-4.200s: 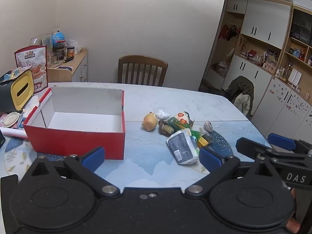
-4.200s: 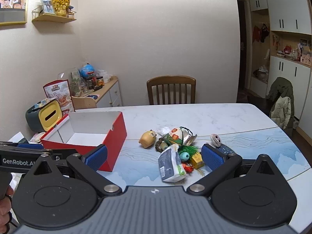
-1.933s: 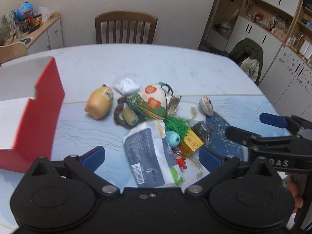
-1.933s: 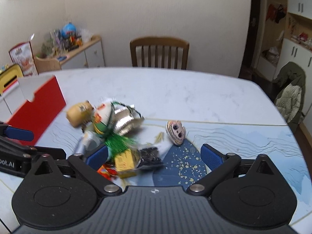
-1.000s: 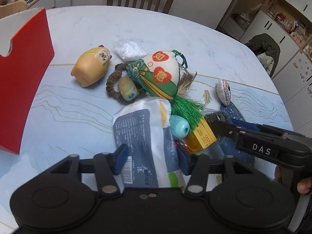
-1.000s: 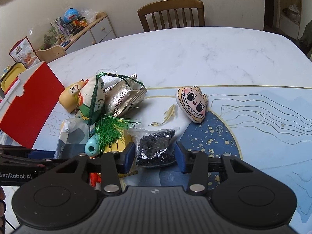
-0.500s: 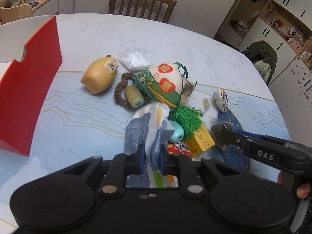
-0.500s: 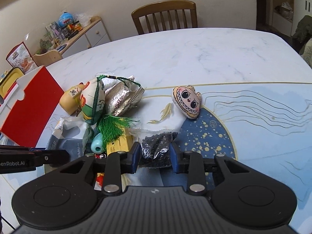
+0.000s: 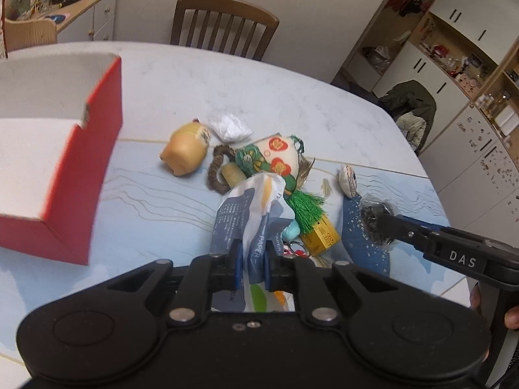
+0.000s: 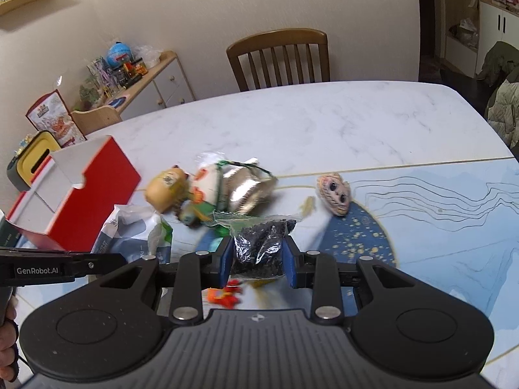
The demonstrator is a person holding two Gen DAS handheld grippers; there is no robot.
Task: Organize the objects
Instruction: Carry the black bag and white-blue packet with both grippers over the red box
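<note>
My left gripper [image 9: 253, 264] is shut on a blue-and-white tissue pack [image 9: 246, 214], which hangs crumpled above the table. My right gripper [image 10: 258, 261] is shut on a clear bag of small black pieces [image 10: 262, 240], also lifted; the bag [image 9: 374, 218] and right gripper show at the right of the left wrist view. An open red box [image 9: 81, 175] with a white inside stands to the left. On the table lie a yellow pig figure [image 9: 186, 152], a green-and-white pouch with a green tassel [image 9: 275, 159], a yellow box [image 9: 321, 235] and a face charm [image 10: 334, 191].
A wooden chair [image 10: 280, 56] stands at the table's far side. A sideboard with jars and toys [image 10: 129, 74] lines the left wall. A grey-and-yellow container [image 10: 29, 159] sits behind the red box. Cupboards and a draped jacket [image 9: 410, 110] are on the right.
Both grippers closed on their objects, the left on the tissue pack, the right on the bag of black pieces, and then rose with them. The pile looks farther below.
</note>
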